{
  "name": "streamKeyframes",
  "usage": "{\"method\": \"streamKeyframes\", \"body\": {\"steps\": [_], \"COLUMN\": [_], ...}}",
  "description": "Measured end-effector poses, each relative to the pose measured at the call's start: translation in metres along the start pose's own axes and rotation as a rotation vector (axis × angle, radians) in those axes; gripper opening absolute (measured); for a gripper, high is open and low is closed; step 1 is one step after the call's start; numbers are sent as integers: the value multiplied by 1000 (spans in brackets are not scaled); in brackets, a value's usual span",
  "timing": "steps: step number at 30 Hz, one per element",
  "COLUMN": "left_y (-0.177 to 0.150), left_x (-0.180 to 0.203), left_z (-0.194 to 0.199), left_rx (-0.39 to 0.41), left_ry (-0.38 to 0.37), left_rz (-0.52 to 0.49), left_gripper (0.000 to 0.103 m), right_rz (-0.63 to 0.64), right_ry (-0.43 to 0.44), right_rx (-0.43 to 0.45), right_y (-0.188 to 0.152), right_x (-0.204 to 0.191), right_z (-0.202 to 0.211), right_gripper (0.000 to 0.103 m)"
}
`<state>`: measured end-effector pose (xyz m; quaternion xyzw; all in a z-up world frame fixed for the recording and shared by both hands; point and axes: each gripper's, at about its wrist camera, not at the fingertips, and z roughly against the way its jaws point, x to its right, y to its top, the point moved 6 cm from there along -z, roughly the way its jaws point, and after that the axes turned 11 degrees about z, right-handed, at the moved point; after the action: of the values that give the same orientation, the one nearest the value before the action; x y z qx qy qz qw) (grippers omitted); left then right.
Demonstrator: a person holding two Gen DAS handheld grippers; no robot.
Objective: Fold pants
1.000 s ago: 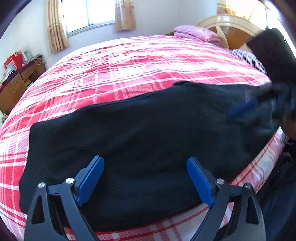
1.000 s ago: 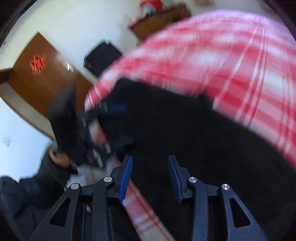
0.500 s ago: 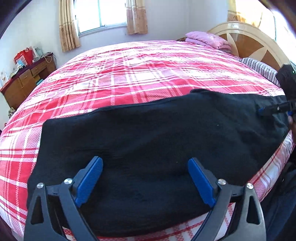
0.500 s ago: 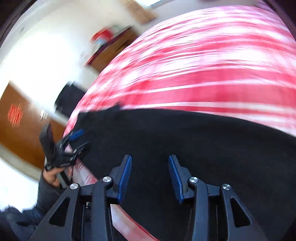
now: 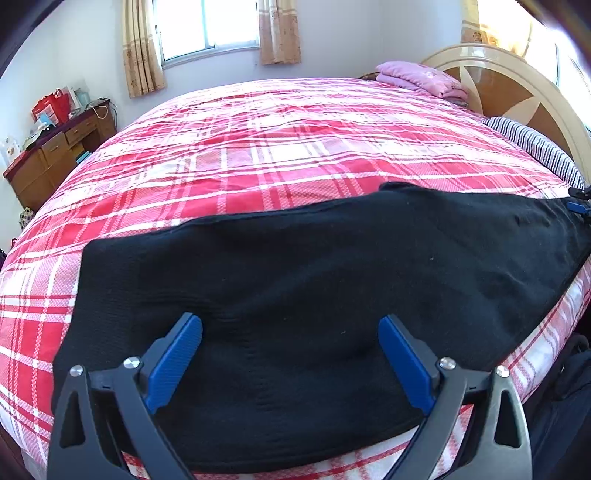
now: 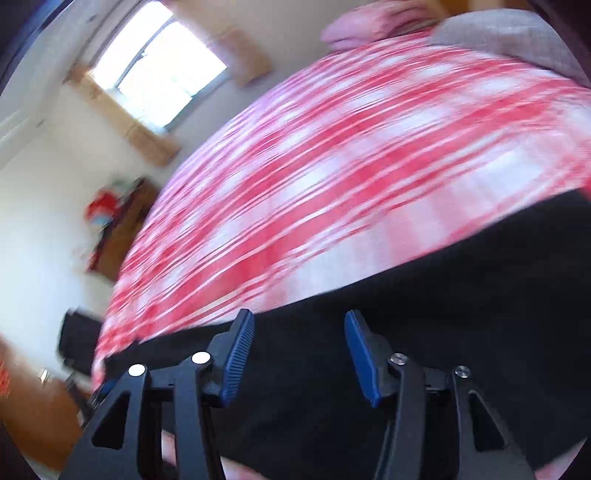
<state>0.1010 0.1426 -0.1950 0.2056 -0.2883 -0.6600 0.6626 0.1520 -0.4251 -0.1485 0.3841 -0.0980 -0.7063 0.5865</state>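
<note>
Black pants (image 5: 314, 280) lie flat in a long band across the near side of the bed with the red plaid cover (image 5: 277, 147). My left gripper (image 5: 290, 338) hovers over their near middle, jaws wide open with nothing between the blue pads. The right gripper (image 5: 576, 206) shows only as a blue tip at the pants' far right end. In the blurred right wrist view the pants (image 6: 443, 332) fill the lower part. My right gripper (image 6: 299, 330) is over their edge with its jaws opening, and no cloth sits between its pads.
A folded pink blanket (image 5: 421, 77) and a striped pillow (image 5: 535, 144) sit by the wooden headboard (image 5: 517, 92) at the far right. A wooden dresser (image 5: 55, 155) with clutter stands left of the bed, under a curtained window (image 5: 210, 26).
The right gripper has swept to the right along the pants to their far end while rolling, and its jaws have widened. The left gripper has stayed over the pants, opening slightly wider.
</note>
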Motion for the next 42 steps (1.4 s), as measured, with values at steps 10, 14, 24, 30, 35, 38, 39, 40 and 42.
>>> {"method": "streamKeyframes", "body": {"steps": [10,14,24,30,35,38,39,40,42], "left_y": [16,9,18,42,32,25,25,25,31], "left_x": [88,102,46,-27,-76,-72,-67,-65,-59], "left_z": [6,-13,-12,24,5,-3,-4,-3,5], "left_rx": [19,-40,-2,125,64,79,68,64,72], "left_ry": [-90,-89,-2,96,116,154,184,201,172], "left_rz": [-174,-175,-64,60,204,150,117,105,121], "left_gripper": [99,99,101,101,101,102,102,102,102], "right_rz": [-150,-171,-264,-290,-269,-253,-244,-233,-208], "right_ry": [-92,-93,-98,-158,-182,-185,-192,-200,-224], "right_rx": [128,228,243,278,258,248,244,244,246], "right_y": [16,18,8,3,3,4,4,3,3], "right_x": [75,87,120,130,124,119,118,116,115], "right_z": [56,78,83,95,90,89,90,92,99], "right_gripper": [57,57,57,57,57,57,57,57,57]}}
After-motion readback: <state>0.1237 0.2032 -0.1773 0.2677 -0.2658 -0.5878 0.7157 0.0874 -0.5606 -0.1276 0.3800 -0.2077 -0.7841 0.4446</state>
